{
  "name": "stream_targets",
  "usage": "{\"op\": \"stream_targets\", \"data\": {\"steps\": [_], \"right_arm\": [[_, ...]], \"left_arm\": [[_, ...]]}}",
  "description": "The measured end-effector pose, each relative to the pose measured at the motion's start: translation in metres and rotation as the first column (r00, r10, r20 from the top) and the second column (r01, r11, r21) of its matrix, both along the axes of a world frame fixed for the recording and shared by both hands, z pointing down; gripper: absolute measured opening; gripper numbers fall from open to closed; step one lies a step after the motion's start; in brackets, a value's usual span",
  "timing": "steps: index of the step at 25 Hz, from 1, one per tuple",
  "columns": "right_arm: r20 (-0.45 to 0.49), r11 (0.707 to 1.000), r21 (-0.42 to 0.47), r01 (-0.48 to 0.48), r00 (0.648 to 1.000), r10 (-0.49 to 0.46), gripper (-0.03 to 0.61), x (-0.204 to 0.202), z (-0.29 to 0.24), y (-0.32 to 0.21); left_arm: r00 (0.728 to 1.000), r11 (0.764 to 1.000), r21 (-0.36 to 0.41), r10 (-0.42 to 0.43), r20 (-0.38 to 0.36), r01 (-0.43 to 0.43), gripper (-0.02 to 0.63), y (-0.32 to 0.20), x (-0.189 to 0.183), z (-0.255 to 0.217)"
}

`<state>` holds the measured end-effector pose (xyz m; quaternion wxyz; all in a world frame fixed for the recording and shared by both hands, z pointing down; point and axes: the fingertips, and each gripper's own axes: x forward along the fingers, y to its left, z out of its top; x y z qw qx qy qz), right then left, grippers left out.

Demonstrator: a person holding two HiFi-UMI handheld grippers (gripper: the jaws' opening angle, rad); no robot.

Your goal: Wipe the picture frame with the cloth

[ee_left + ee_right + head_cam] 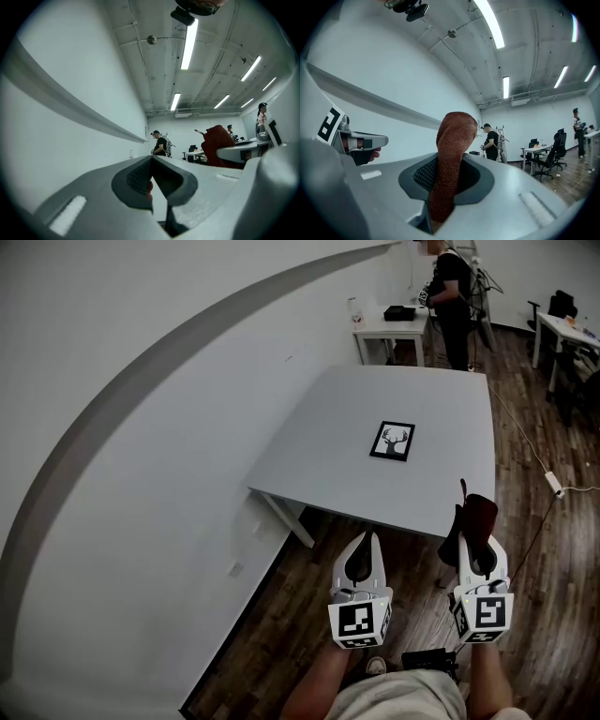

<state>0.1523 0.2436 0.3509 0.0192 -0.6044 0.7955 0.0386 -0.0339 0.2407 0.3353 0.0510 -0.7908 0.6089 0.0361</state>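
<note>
head view, frame: picture frame [392, 441] lies flat on the grey table [375, 395], toward its right side. Its print is a black stag head with antlers on white, inside a black border.
head view, markings: each marker cube [357, 622] has a black-and-white square pattern on it, nothing I can read as words.
head view, grippers: left gripper [372, 536] and right gripper [480, 547] are held off the near edge of the table, over the floor, well apart from the frame.
head view, room: dark wood plank floor [281, 615]; white wall [141, 381] with a curved grey band; a small white table [389, 329] at the back, with a person [453, 296] standing beside it.
left gripper view, jaws: closed together, tips meeting, nothing pinched between them.
left gripper view, room: strip lights [189, 44] on a bare ceiling.
right gripper view, jaws: clamped on the reddish-brown cloth [451, 159], which sticks up between them in a rounded fold.
right gripper view, room: office chairs [555, 152] and desks on the far right.
</note>
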Motion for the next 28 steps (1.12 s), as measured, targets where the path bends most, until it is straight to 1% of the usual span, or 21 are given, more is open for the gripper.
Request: {"op": "stream_targets", "data": {"steps": [3, 7, 12, 15, 22, 26, 28], "right_arm": [[0.004, 1.000, 0.001, 0.010, 1.000, -0.010, 0.097, 0.008, 0.000, 0.002], [-0.012, 1.000, 0.010, 0.023, 1.000, -0.023, 0.100, 0.013, 0.004, 0.002], [0.022, 0.999, -0.013, 0.039, 0.999, -0.039, 0.100, 0.030, 0.010, 0.006], [0.040, 0.999, -0.016, 0.049, 0.998, -0.049, 0.100, 0.040, 0.013, 0.007], [0.069, 0.998, -0.039, 0.045, 0.997, -0.042, 0.100, 0.059, 0.020, 0.010], [0.089, 0.998, -0.053, 0.040, 0.995, -0.035, 0.101, 0.065, 0.022, 0.007], [0.085, 0.997, -0.058, 0.041, 0.996, -0.036, 0.101, 0.064, 0.023, 0.006]], "left_arm": [[1.000, 1.000, 0.001, -0.008, 0.006, 0.008, 0.000, 0.002, 0.009, -0.002], [1.000, 1.000, -0.010, -0.014, 0.006, 0.014, 0.000, 0.002, 0.018, 0.002], [0.999, 0.999, -0.026, -0.039, -0.005, 0.039, 0.000, 0.008, 0.032, 0.003], [0.999, 0.998, -0.028, -0.055, 0.001, 0.055, 0.000, 0.012, 0.041, 0.004], [0.998, 0.997, -0.038, -0.060, -0.003, 0.060, 0.000, 0.017, 0.055, 0.005], [0.999, 0.999, -0.031, -0.040, 0.023, 0.040, 0.001, 0.016, 0.065, 0.001], [0.999, 0.999, -0.033, -0.037, 0.021, 0.037, 0.000, 0.015, 0.065, 0.002]]}}
